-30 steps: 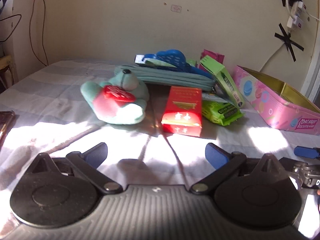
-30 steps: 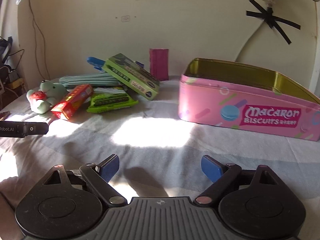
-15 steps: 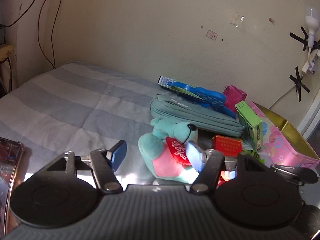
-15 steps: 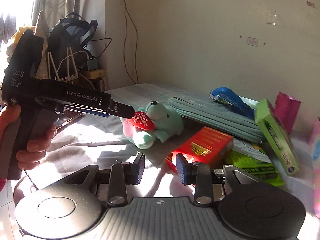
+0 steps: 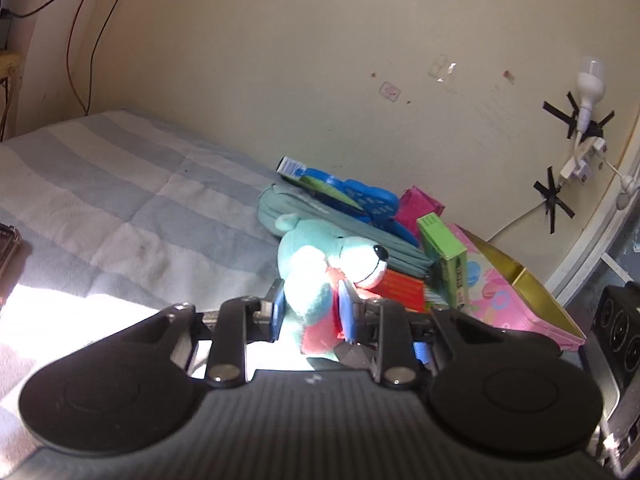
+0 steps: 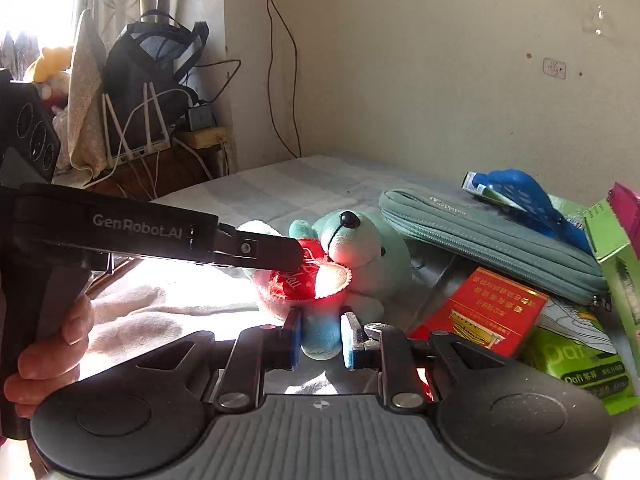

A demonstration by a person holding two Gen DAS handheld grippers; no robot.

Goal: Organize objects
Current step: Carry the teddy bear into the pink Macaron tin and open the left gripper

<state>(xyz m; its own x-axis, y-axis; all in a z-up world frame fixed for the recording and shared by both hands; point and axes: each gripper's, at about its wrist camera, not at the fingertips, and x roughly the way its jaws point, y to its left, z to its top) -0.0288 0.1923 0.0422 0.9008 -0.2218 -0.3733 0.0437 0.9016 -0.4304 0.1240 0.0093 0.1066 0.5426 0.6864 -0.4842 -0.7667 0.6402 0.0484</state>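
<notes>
A teal plush bear (image 5: pixel 320 276) with a red heart (image 6: pixel 304 276) lies on the striped bed. My left gripper (image 5: pixel 312 312) is shut on the bear's body; it shows from the side in the right wrist view (image 6: pixel 256 250). My right gripper (image 6: pixel 320 338) is shut on the bear's lower leg. Behind the bear lie a teal pouch (image 6: pixel 492 240), a red box (image 6: pixel 484 308), a green box (image 5: pixel 444 256), a green packet (image 6: pixel 576 356) and a blue item (image 6: pixel 524 196). An open pink biscuit tin (image 5: pixel 516 300) stands at the right.
The striped bedspread (image 5: pixel 120 200) stretches to the left. A wall runs behind the pile. In the right wrist view a bag, a router and cables (image 6: pixel 148 120) stand beyond the bed's left edge. A dark object (image 5: pixel 8 256) lies at the far left.
Both grippers have moved in on the bear and shut on it, the left on its body and the right on its leg. The bear now sits more upright.
</notes>
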